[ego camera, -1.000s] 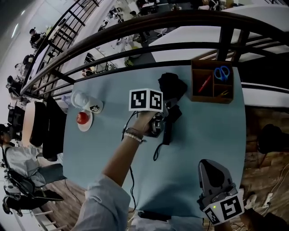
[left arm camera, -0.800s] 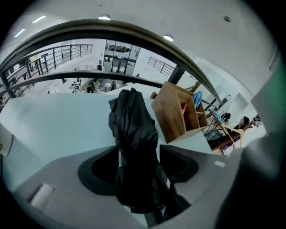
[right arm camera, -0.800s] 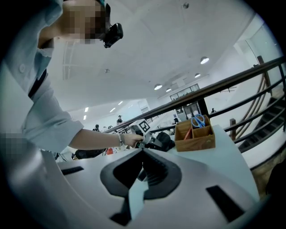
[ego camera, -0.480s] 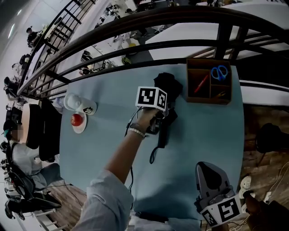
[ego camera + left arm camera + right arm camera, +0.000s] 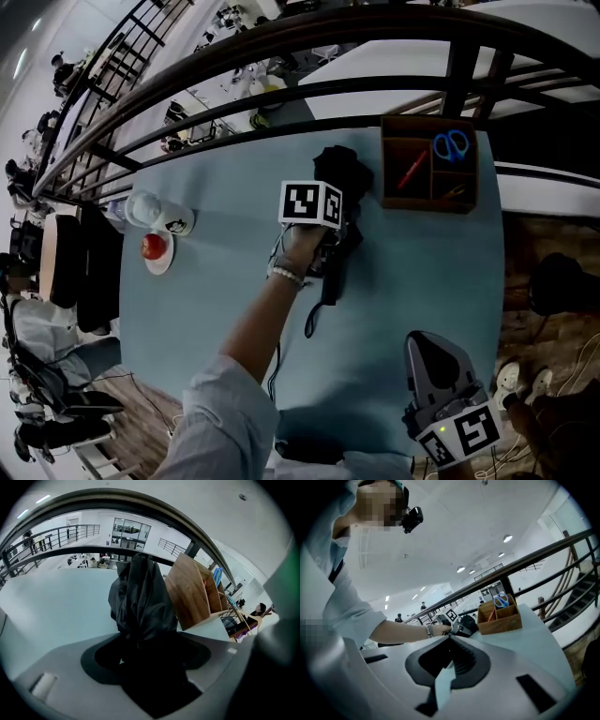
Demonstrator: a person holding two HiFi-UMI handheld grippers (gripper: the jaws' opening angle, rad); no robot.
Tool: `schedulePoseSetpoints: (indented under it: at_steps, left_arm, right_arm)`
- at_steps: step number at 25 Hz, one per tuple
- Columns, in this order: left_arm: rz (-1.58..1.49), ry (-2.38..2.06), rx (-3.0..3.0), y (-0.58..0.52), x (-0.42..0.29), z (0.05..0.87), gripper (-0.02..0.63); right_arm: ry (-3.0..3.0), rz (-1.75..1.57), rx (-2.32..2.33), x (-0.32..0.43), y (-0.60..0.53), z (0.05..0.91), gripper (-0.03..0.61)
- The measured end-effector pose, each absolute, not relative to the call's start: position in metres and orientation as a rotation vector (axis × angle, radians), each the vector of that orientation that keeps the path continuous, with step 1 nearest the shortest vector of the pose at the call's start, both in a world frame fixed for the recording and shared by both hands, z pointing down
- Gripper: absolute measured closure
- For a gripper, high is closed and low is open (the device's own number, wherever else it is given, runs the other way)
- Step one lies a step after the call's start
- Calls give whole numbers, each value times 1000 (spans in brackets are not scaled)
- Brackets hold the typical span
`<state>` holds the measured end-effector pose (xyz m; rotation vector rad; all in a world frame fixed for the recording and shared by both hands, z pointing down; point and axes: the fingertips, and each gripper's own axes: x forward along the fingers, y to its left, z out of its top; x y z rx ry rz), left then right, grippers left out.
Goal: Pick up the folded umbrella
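The folded black umbrella [image 5: 339, 178] lies on the pale blue table [image 5: 216, 281], its bunched canopy toward the railing, its handle and wrist strap [image 5: 315, 314] toward me. My left gripper [image 5: 332, 247] is down over its middle, under the marker cube [image 5: 311, 203]. In the left gripper view the umbrella [image 5: 140, 597] fills the gap of the left gripper [image 5: 145, 644]. Those jaws have just been opening and stand wide on either side of it. My right gripper [image 5: 424, 339] hangs shut and empty at the near right edge, and its own view shows the right gripper [image 5: 450, 637] pointing at the distant umbrella [image 5: 469, 625].
A wooden organiser [image 5: 429, 192] with blue scissors [image 5: 451, 145] and a red pen [image 5: 412, 169] stands just right of the umbrella. A white mug [image 5: 155, 211] and a saucer with a red fruit [image 5: 153, 247] sit at the left. A dark railing [image 5: 281, 56] runs behind the table.
The left gripper has sunk onto the umbrella and tipped further down. The right gripper has hardly moved.
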<state>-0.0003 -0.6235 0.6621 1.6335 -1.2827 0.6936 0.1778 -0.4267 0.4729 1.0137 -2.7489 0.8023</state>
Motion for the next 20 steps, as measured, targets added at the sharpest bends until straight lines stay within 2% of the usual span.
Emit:
schedulePoseSetpoints:
  at_steps: [6,20]
  left_arm:
    - [626,-1208,1671,-623,0,658,325]
    - [418,-1212,1907,-611,7,578,327]
  right_arm:
    - [-2747,779,1017,179,-417,471,579]
    - [-2767,662,1072,169,-394,438,578]
